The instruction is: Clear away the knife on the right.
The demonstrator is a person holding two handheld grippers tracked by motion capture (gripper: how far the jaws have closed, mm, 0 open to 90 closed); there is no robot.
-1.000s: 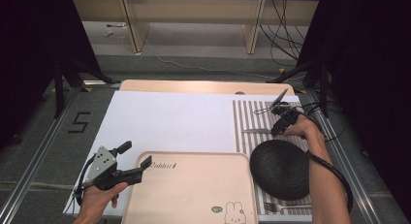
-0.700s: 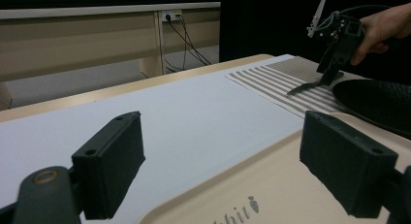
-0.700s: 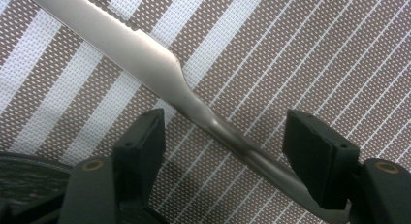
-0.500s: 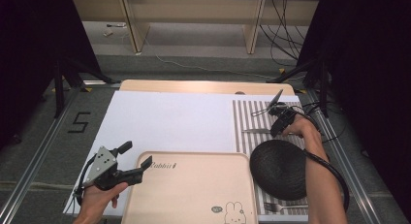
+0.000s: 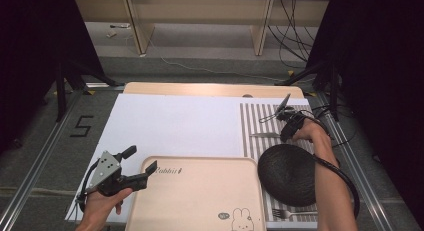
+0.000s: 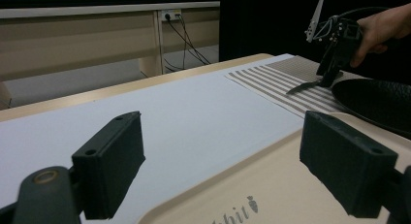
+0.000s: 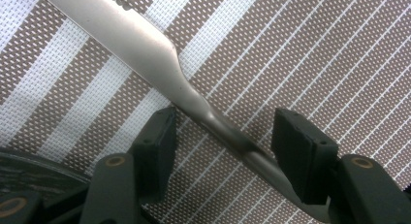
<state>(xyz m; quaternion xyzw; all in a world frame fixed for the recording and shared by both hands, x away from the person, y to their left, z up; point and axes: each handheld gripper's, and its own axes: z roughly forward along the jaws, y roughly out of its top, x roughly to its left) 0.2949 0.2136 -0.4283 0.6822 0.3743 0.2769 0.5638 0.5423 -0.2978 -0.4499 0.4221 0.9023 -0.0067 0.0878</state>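
1. Your right gripper (image 7: 220,136) has its jaws still apart and has just been closing them; the knife (image 7: 145,49) runs slantwise through the gap at its handle neck, near the left pad, with the right pad clear of it. Neither pad presses on the metal yet.

2. Because the handle crosses the gap at an angle rather than square, I judge that the pads could pinch it on a corner and spin it flat on the mat, or let it squirt out towards the black plate (image 5: 290,173).

3. The handle is thin, smooth and lying flat on the striped placemat (image 5: 270,122). If your jaws ride too high they may close over it and come up empty; too low, and the tips could drag the weave and bunch the mat.

4. The plate's rim sits just beside your left pad in the right gripper view, so a sideways nudge could bump it.

5. In the high view the knife lies on the placemat just beyond the plate, blade pointing towards the middle of the counter (image 5: 175,123).

6. Your left gripper (image 5: 134,167) hangs with jaws wide apart and holding nothing, at the near corner of the tray (image 5: 200,191).
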